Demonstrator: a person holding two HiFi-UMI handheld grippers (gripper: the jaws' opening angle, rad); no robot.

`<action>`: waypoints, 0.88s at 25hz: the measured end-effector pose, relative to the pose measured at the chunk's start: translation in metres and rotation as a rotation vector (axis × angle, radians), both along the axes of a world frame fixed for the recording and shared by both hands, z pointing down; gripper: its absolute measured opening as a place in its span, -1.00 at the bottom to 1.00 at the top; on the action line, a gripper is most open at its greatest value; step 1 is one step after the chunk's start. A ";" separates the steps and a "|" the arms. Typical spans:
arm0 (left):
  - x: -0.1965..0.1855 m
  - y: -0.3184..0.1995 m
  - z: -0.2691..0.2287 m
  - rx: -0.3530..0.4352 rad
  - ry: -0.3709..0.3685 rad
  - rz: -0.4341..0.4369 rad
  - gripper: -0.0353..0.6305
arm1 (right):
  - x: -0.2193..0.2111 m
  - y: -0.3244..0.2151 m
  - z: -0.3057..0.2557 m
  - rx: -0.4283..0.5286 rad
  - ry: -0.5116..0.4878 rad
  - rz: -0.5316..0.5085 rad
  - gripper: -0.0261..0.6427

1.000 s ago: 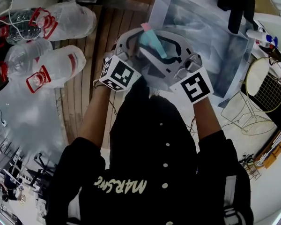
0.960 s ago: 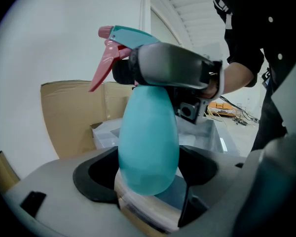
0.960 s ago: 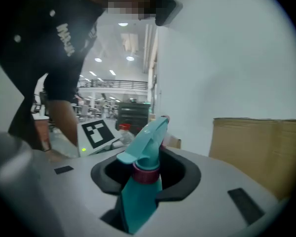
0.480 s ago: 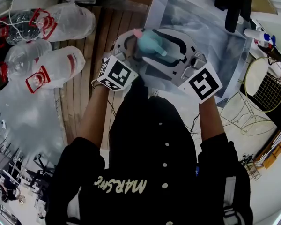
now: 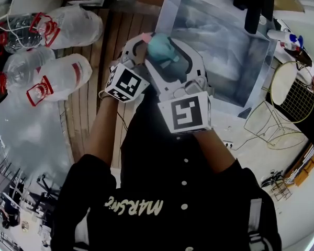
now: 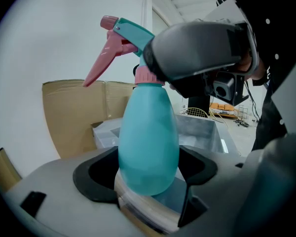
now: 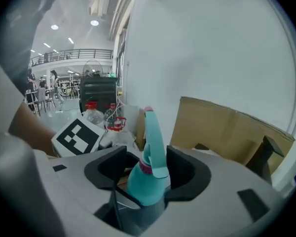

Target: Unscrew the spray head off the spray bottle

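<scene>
Evidently the right hand-held gripper (image 7: pixel 150 169) has let go for a fresh bite. Compared with the head view a second ago, its marker cube (image 5: pixel 184 111) has swung from the right to the middle. Its jaws have just been opening and now stand wide, with the spray head (image 7: pixel 153 127) between them but no longer clamped. The left hand-held gripper (image 6: pixel 148 177) has not shifted and holds the spray bottle (image 6: pixel 148 137) by its lower body, raised in front of the person.

Judgement: this is a reset between turns (the head is still seated on its pink collar (image 6: pixel 147 75)), so unscrewing is unfinished.

The head view shows only teal between two white frames. The left gripper view shows the body seated in its pads. Only the right gripper view shows the slack beside the head.
</scene>
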State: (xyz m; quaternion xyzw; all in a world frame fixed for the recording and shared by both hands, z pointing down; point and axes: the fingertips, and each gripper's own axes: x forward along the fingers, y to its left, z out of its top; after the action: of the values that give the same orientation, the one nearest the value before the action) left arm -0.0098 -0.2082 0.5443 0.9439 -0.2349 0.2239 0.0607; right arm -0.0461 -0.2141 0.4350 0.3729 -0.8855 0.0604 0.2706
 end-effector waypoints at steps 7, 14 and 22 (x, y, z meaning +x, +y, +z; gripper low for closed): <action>0.001 -0.002 0.000 0.000 0.001 0.017 0.27 | -0.003 -0.008 -0.003 0.045 -0.085 -0.224 -0.46; 0.002 -0.002 0.000 0.001 0.002 0.053 0.27 | -0.001 0.011 0.001 0.077 -0.107 -0.791 -0.46; 0.004 -0.001 0.002 -0.004 0.005 0.059 0.27 | 0.003 0.008 0.008 -0.004 -0.134 -0.774 -0.37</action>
State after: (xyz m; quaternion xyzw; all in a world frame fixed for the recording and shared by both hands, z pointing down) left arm -0.0060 -0.2090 0.5466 0.9509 -0.2063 0.2237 0.0563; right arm -0.0428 -0.2064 0.4435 0.0060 -0.9762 -0.0200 0.2158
